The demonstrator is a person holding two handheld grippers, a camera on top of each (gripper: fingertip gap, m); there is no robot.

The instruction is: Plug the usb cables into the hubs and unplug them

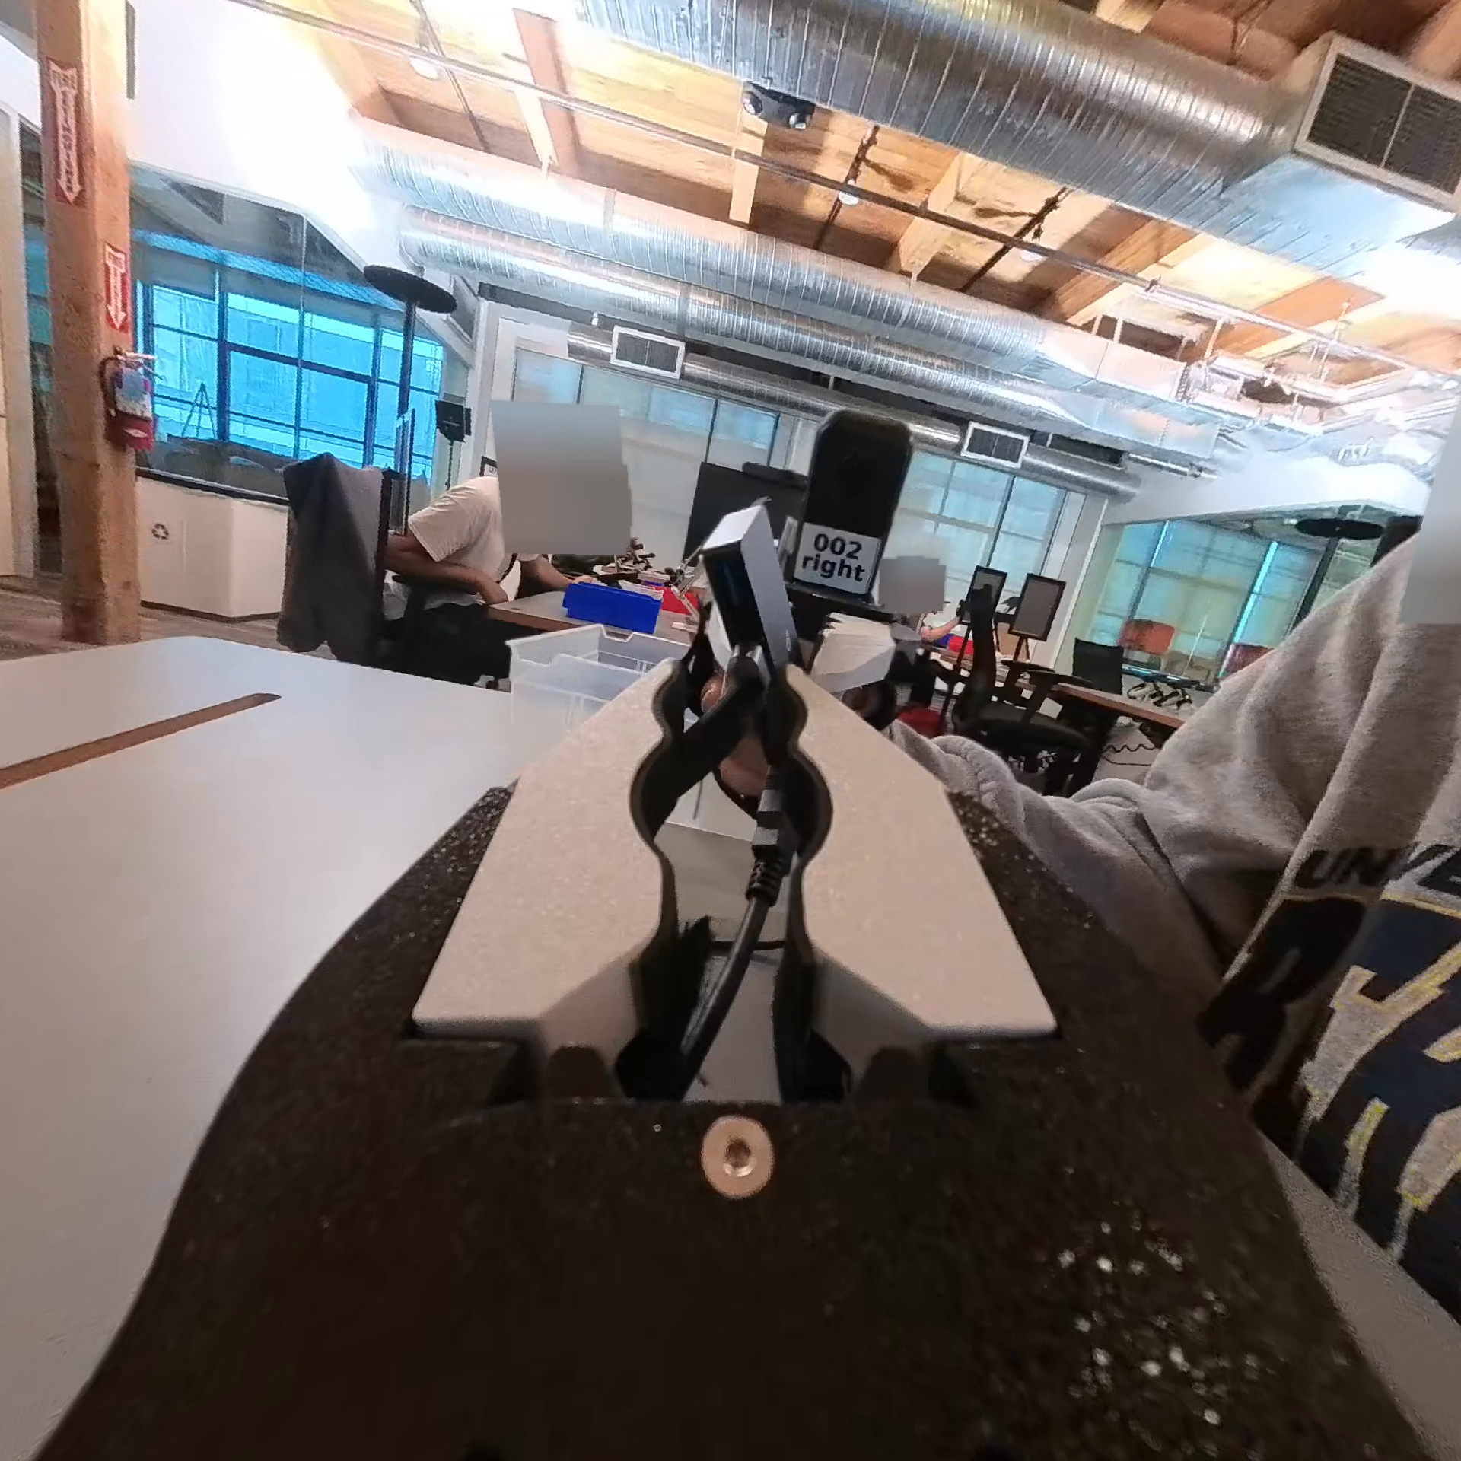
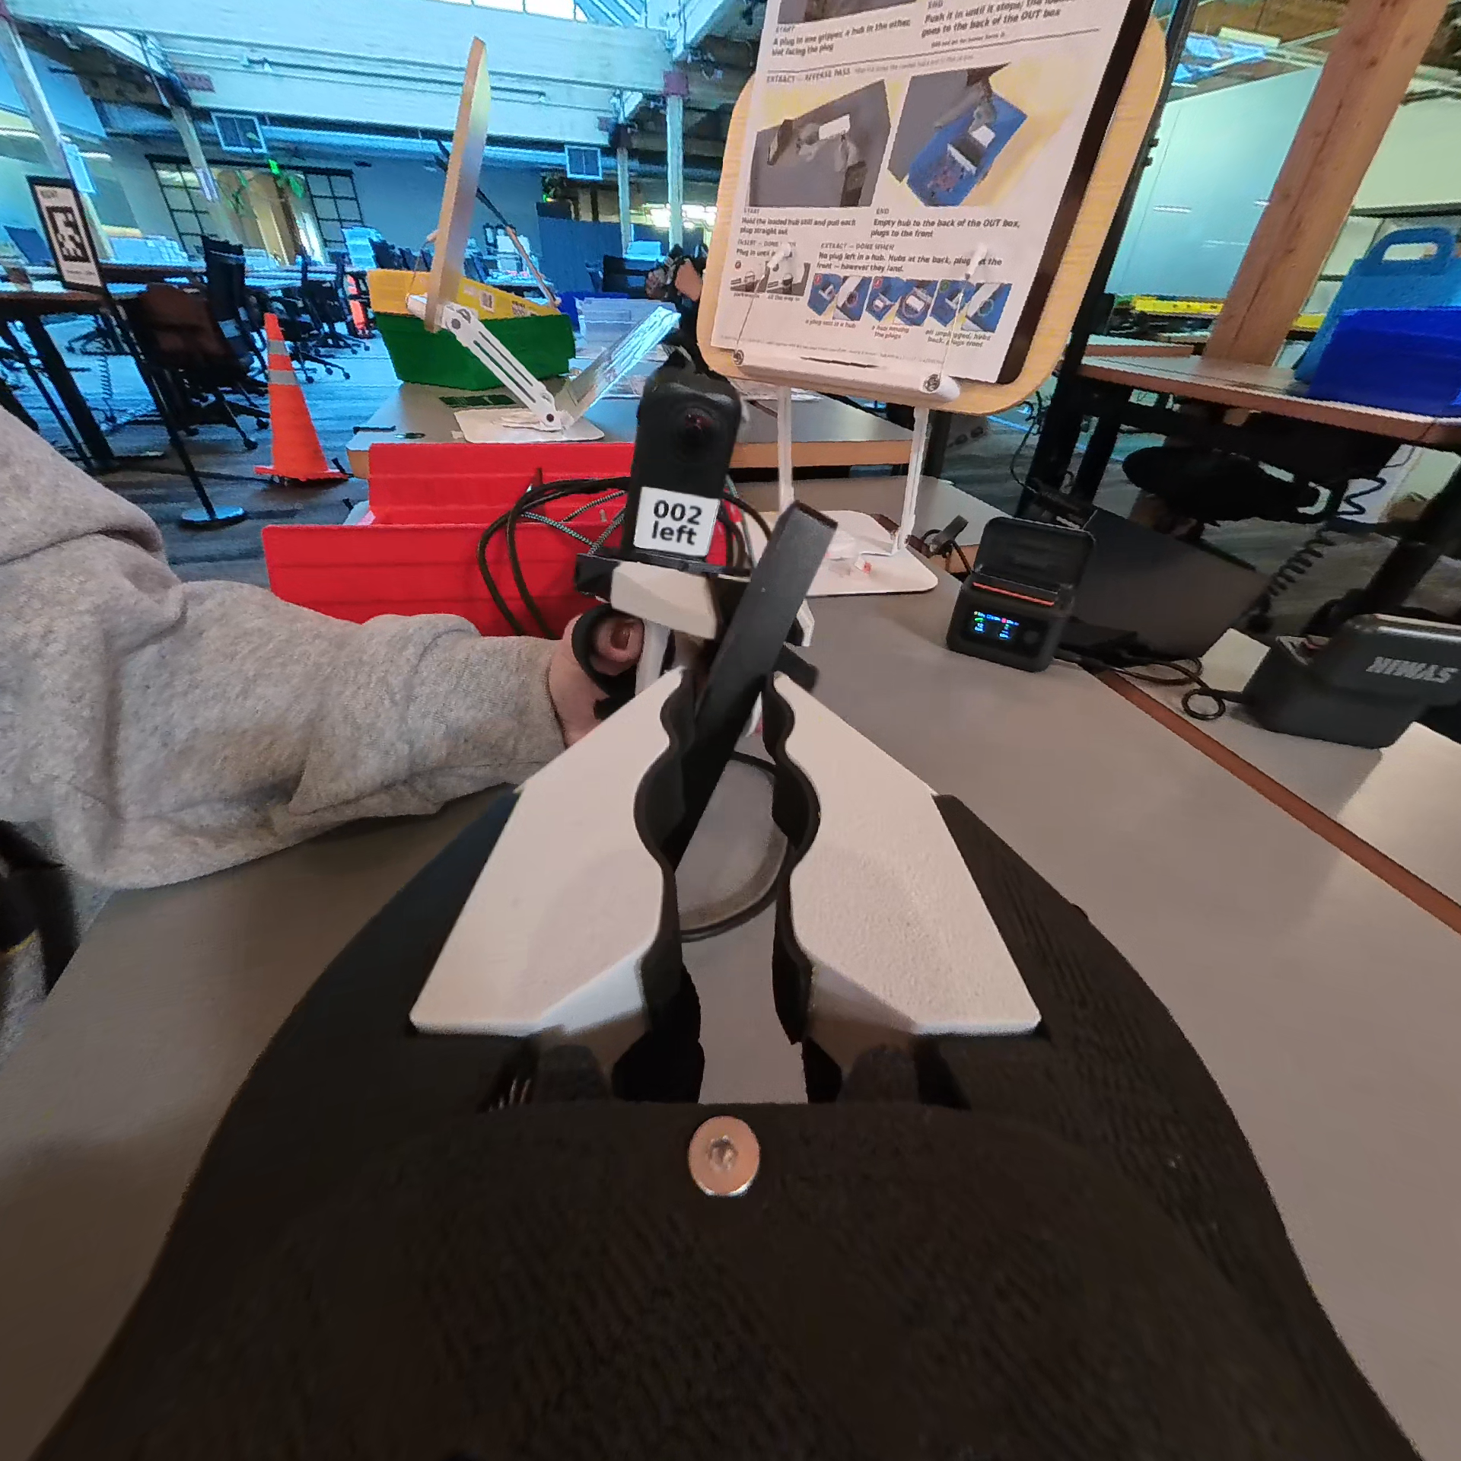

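Grey metal catches the light in the left wrist view: the hub [image 1: 747, 585] stands up at twelve o'clock just beyond the left claw [image 1: 731, 672], its blue port facing the camera. That claw is clenched on the black usb cable [image 1: 739, 933], pinching the plug end near the tips while the cord trails back between the fingers toward six o'clock. Plug and hub look joined or very nearly so; the seam itself is too small to read.

Over in the right wrist view, the right claw [image 2: 723, 688] is clamped on the same hub, seen here as a dark slab [image 2: 763, 632] leaning toward one o'clock. Both claws hang above the pale desk [image 2: 1107, 830], with the red bin [image 2: 443, 545] of spare cables off at eleven o'clock.

Here's the danger, to my eye: the hub sits tilted in the right claw, so a pull or push that isn't along the port's line could bind the plug or lever the hub out of the pads. The left claw grips close to the strain relief, so a hard tug might slip onto the cord.
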